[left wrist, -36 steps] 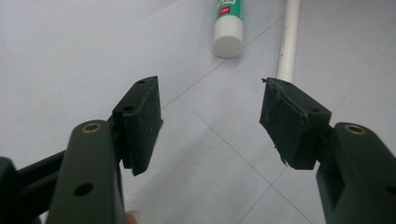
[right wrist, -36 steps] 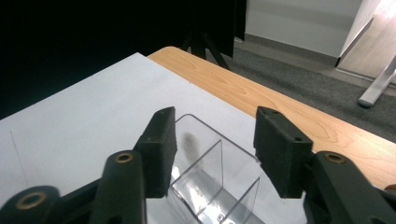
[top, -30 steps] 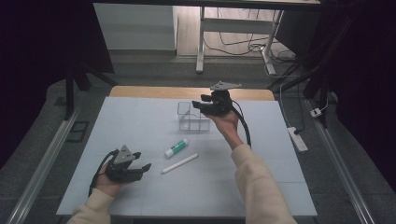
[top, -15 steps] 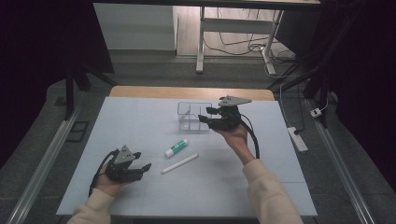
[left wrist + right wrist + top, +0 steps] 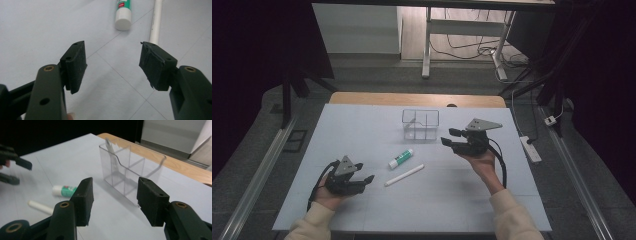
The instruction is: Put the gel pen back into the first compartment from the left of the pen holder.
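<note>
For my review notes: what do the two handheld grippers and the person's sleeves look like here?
Both the left gripper and the right gripper are black, each topped by a grey three-cornered plate and trailing a black cable. Up close, the jaws are dark blocks with flat pads on arms with brass-coloured screw inserts. The sleeves are cream-coloured.

High view looks down from above; both close gripper views share the glue stick [image 5: 123,11].

Pale grey bench [image 5: 362,125], wooden strip along far edge. Near far edge, about midway: clear compartment organizer [image 5: 420,124]. Toward centre: glue stick [image 5: 401,158], lying flat; just nearer the near edge, white stick [image 5: 404,175], apart from it.
</note>
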